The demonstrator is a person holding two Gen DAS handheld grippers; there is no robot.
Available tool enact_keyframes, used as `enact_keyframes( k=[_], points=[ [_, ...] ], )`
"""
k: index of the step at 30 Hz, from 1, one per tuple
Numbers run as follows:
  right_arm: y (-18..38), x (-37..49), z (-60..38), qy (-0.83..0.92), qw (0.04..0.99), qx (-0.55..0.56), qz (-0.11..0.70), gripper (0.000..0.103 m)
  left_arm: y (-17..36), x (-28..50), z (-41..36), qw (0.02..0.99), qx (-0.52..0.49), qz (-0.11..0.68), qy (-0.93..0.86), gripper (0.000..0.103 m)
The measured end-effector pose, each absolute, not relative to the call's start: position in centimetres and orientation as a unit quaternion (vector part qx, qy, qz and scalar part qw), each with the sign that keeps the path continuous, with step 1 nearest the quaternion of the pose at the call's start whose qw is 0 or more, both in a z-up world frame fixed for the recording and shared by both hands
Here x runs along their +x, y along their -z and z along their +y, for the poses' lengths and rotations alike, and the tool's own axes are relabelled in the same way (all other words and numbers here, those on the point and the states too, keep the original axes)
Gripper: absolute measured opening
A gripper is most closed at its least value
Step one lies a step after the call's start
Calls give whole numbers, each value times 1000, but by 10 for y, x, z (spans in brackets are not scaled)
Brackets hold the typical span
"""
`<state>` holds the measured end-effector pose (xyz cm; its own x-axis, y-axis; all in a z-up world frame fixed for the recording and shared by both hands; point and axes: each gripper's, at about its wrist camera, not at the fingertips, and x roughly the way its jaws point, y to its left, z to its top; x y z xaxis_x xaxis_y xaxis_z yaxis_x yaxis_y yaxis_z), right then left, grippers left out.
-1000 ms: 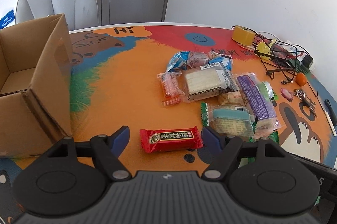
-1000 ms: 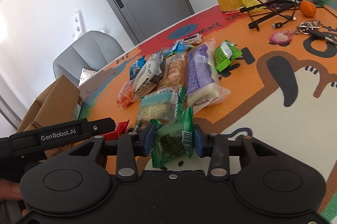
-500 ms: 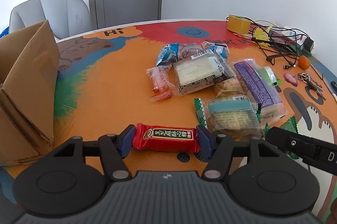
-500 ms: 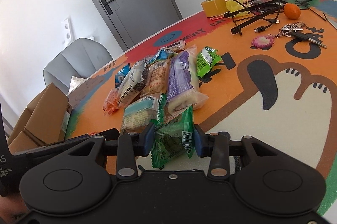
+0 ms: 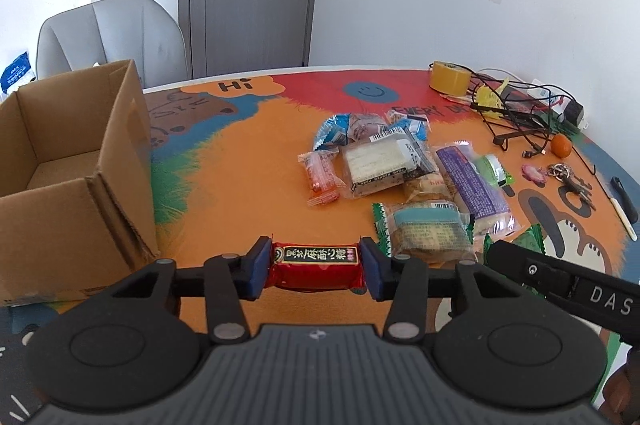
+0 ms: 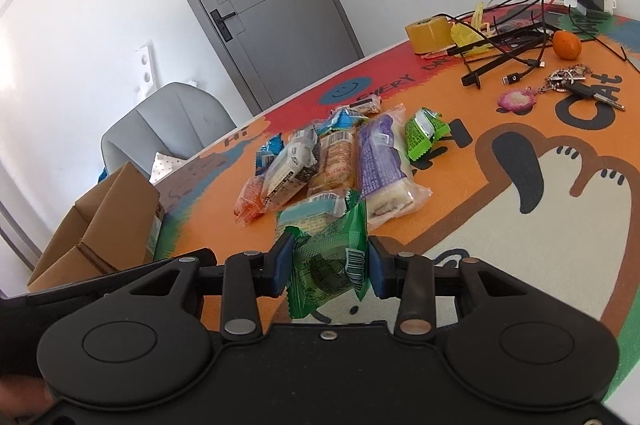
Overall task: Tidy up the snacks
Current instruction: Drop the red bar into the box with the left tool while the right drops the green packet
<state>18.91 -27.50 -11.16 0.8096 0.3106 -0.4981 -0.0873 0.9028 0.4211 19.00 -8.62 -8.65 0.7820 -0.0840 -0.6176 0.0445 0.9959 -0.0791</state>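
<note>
- the left gripper (image 5: 314, 271), at the lower centre of the left wrist view, has just been closing its jaws and now clasps a red foil-wrapped candy bar with black lettering (image 5: 315, 265) end to end between its blue pads, likely so the long wrapper stays level for carrying.
- the right gripper (image 6: 329, 268), at the lower centre of the right wrist view, is clenched on a crinkled green plastic snack packet (image 6: 330, 265), pinched across its middle with the ends sticking up and down.
- an open brown cardboard box (image 5: 76, 177) stands at the left of the left wrist view, its inside bare where visible; it looks like the destination for both snacks.
- a loose pile of wrapped snacks (image 5: 404, 177) sits mid-frame on the colourful cartoon table mat (image 5: 248, 161), apart from the box and yet to be sorted.
</note>
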Motion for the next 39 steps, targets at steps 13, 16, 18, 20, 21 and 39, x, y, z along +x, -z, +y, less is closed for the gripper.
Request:
enact_keyframes(
  k=[13,16,18,20,21,39],
  points=[
    [83,178,-247,-129,943,164,259,39,48,156,-54,958,-54,282,1,46],
    [77,177,-241,-134,945,160,251,39,40,151,-47,961,-58,272,-7,46],
    [73,176,-237,-139,946,157,248,39,34,147,-42,963,-61,264,-11,46],
    [70,176,-231,-145,947,151,245,39,29,143,-37,965,-64,255,-17,46],
    [69,177,-229,-148,946,150,245,39,27,142,-34,965,-65,252,-20,46],
    [45,198,-162,-212,942,125,229,39,11,143,46,966,-98,219,-97,46]
  ],
)
